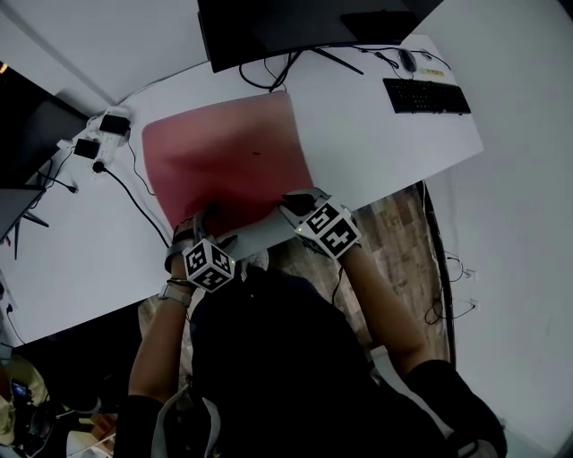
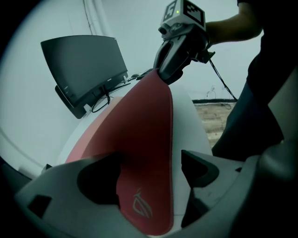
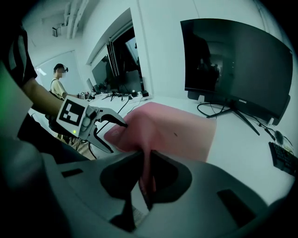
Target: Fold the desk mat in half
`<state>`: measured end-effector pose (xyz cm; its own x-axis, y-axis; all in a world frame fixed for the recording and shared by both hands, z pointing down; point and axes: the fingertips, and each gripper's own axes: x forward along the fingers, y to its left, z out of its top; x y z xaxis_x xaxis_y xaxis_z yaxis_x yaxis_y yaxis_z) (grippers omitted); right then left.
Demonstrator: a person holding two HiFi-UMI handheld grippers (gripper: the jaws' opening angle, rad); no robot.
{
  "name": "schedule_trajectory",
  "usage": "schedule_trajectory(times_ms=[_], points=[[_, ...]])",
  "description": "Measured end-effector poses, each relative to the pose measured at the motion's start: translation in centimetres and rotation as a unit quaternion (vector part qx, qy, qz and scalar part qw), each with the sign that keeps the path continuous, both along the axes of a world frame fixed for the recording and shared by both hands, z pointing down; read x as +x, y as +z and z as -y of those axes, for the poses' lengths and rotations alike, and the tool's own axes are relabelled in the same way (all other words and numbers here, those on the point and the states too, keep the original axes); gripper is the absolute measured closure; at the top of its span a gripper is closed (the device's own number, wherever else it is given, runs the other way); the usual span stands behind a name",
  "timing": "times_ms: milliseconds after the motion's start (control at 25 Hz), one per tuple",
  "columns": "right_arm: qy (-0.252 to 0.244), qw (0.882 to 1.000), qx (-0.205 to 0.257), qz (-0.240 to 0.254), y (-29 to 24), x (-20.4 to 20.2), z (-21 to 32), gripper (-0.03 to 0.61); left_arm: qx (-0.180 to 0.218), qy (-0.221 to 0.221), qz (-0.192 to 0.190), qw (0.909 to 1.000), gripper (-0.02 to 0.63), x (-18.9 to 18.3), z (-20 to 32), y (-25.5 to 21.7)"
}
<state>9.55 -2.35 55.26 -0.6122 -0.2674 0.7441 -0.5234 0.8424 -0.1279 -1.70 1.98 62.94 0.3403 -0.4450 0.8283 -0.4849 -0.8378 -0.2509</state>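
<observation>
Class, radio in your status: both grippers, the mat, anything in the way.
Left gripper open, mat corner between jaws. Right gripper shut on mat's lifted near edge. Monitor beyond far edge.

desk mat [image 1: 228, 161]: red, small logo on one near corner
pose: far part flat on white desk [image 1: 385, 152], near edge lifted

Monitor [image 1: 295, 22], keyboard [image 1: 426, 96], mouse [image 1: 407, 60], white desk [image 1: 376, 152]
</observation>
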Motion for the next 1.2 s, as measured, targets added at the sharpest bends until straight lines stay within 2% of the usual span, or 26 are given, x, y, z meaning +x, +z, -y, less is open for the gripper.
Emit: schedule_trajectory(times_ms=[80,240,440,520,560,880,960,1080,1200], points=[[0.005,1.0,-0.002,0.003,-0.1,0.0,0.3,0.52,0.011,-0.011,0.004,0.9999,0.204,0.1,0.5,0.1],[0.02,1.0,-0.002,0.007,-0.2,0.4,1.0,0.52,0.021,-0.036,-0.025,0.9988,0.206,0.5,1.3,-1.2],[0.026,0.999,-0.012,0.022,-0.8,0.2,1.4,0.52,0.084,-0.031,-0.034,0.9953,0.199,0.9,2.5,-3.2],[0.026,0.999,-0.016,0.027,-0.9,-0.1,1.4,0.52,0.098,-0.03,-0.035,0.9941,0.156,1.3,3.4,-3.4],[0.028,0.999,-0.018,0.03,-1.0,-0.1,1.4,0.52,0.099,-0.029,-0.033,0.9941,0.14,1.6,3.7,-3.3],[0.025,0.999,-0.028,0.035,-1.2,-0.4,1.1,0.52,0.085,-0.013,0.004,0.9963,0.141,1.3,4.1,-2.6],[0.019,0.999,-0.025,0.027,-1.1,-0.5,1.0,0.52,0.084,-0.006,0.005,0.9964,0.165,0.9,4.0,-3.0],[0.001,1.0,-0.015,0.007,-0.6,-0.8,0.7,0.518,0.082,0.001,0.013,0.9965,0.25,-0.2,4.1,-3.4],[-0.009,1.0,-0.007,-0.007,-0.2,-1.4,0.4,0.514,0.077,0.009,0.018,0.9968,0.309,-1.2,4.3,-3.5]])
